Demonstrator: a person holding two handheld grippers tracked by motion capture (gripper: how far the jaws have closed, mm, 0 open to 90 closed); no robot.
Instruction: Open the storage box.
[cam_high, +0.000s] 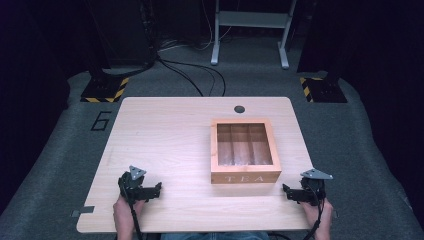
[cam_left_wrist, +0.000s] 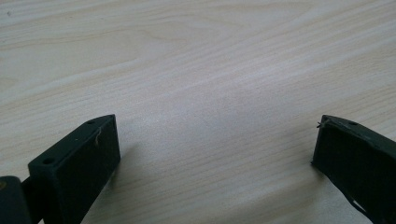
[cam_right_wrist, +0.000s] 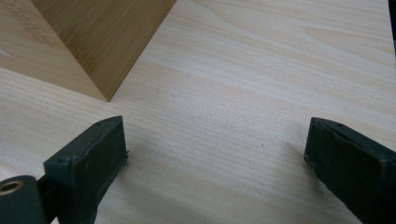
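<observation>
— Where did the wooden tea box (cam_high: 245, 151) stand?

— On the light wooden table (cam_high: 165, 135), toward three o'clock of its middle, clear lid shut, "TEA" on its near face.

— And the grippers?

— The left gripper (cam_high: 156, 188) rested at seven o'clock, jaws spread wide over bare wood, holding nothing. The right gripper (cam_high: 286, 190) sat at five o'clock, equally wide and empty, near the box's corner (cam_right_wrist: 108, 97).

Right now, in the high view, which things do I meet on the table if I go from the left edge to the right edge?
Left gripper → wooden tea box → right gripper. All rest on the table; the small dark hole lies above the box, so I leave it out.
</observation>
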